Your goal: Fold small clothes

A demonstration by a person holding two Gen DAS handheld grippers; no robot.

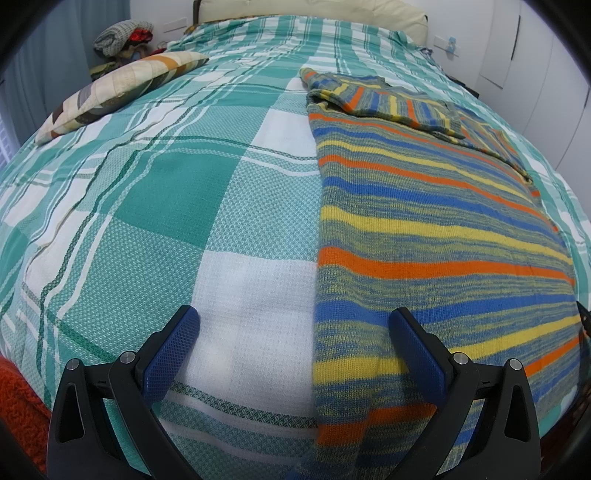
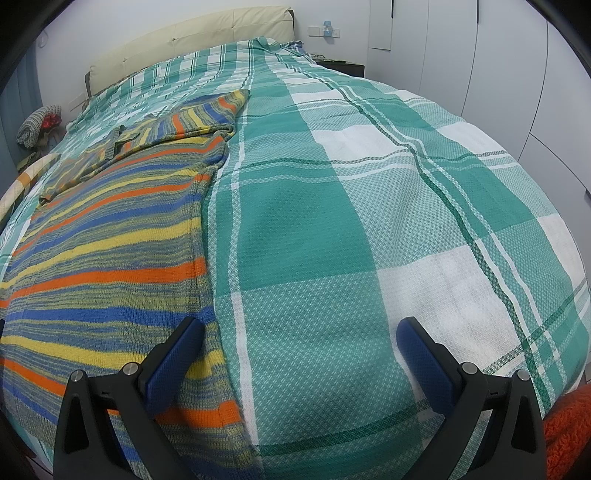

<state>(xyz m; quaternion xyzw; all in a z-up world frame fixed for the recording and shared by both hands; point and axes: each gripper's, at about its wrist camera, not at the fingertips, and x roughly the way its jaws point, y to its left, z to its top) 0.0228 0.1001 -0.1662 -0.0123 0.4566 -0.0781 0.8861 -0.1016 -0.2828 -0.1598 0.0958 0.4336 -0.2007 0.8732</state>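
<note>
A striped knit sweater (image 1: pixel 424 229) in blue, yellow, orange and grey lies flat on the green-and-white checked bedspread (image 1: pixel 166 192), with both sleeves folded across its far end. My left gripper (image 1: pixel 295 328) is open and empty, low over the bed, straddling the sweater's left edge near the hem. In the right wrist view the sweater (image 2: pixel 110 258) fills the left side. My right gripper (image 2: pixel 301 338) is open and empty, its left finger over the sweater's right edge near the hem.
A patchwork pillow (image 1: pixel 118 92) lies at the bed's far left. A bundle of clothes (image 1: pixel 122 35) sits beyond it. A cream headboard (image 2: pixel 184 40) and white wardrobe doors (image 2: pixel 480 55) stand behind. Orange fabric (image 2: pixel 569 435) shows at the near bed edge.
</note>
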